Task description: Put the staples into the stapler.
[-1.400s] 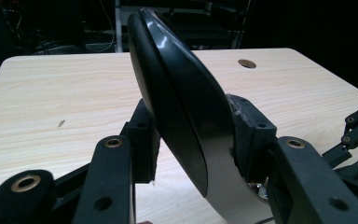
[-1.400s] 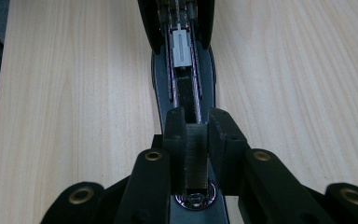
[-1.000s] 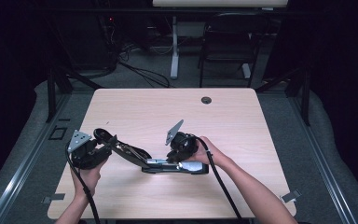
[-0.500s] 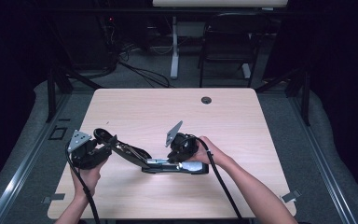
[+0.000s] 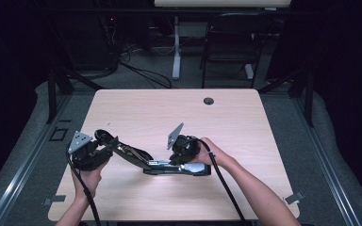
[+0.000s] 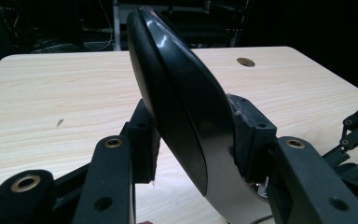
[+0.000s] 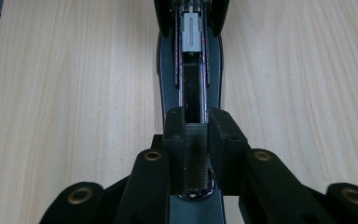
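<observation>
Pale wood-grain surface (image 5: 245,141), smooth, round grommet hole (image 5: 209,100) near far edge. Opened black stapler (image 5: 151,162) lying front-centre: glossy curved lid (image 6: 182,107) swung up leftward, metal staple channel (image 7: 192,56) exposed along base. Left tool (image 6: 193,154) clamped on the lid's sides; right tool (image 7: 196,140) pinched narrow on the base's rear end. Stapler's hinge tucked behind the right tool, hard to make out.
</observation>
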A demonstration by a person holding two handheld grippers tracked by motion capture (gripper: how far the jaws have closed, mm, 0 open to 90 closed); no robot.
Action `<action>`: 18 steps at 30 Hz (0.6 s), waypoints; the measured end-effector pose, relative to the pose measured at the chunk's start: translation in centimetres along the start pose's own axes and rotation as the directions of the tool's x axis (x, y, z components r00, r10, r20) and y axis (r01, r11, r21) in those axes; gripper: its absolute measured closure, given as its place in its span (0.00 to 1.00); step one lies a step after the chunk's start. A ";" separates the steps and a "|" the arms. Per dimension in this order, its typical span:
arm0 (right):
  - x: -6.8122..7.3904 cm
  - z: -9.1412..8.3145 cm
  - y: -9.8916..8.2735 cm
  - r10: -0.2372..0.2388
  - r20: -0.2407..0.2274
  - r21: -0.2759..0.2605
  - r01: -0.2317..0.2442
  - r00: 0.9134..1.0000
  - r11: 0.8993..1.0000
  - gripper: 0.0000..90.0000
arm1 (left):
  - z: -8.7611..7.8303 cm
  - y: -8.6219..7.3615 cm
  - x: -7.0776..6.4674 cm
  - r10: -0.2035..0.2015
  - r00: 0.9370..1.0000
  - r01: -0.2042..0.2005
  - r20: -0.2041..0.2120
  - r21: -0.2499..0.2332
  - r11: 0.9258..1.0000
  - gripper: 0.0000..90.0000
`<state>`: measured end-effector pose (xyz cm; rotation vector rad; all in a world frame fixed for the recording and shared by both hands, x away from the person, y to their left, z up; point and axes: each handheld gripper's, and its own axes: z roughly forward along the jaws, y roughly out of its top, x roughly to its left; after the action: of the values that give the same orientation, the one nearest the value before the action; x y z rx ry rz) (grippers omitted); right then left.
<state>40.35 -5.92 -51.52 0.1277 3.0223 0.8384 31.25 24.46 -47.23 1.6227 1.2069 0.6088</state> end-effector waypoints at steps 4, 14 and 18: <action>0.0 0.0 -0.1 0.005 -0.004 -0.003 -0.005 1.000 1.000 0.87 | 0.0 0.0 0.0 0.001 1.000 -0.001 0.002 -0.001 1.000 0.64; -0.1 -0.1 -0.3 0.013 -0.011 -0.008 -0.014 1.000 1.000 0.86 | 0.0 0.0 0.0 0.001 1.000 -0.001 0.002 0.002 1.000 0.64; -0.2 -0.1 -0.3 0.016 -0.014 -0.005 -0.016 1.000 1.000 0.84 | 0.0 0.0 0.0 0.001 1.000 -0.001 0.002 0.002 1.000 0.64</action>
<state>40.56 -6.30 -51.59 0.1461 3.0364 0.8512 31.25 24.46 -47.24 1.6259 1.2055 0.6068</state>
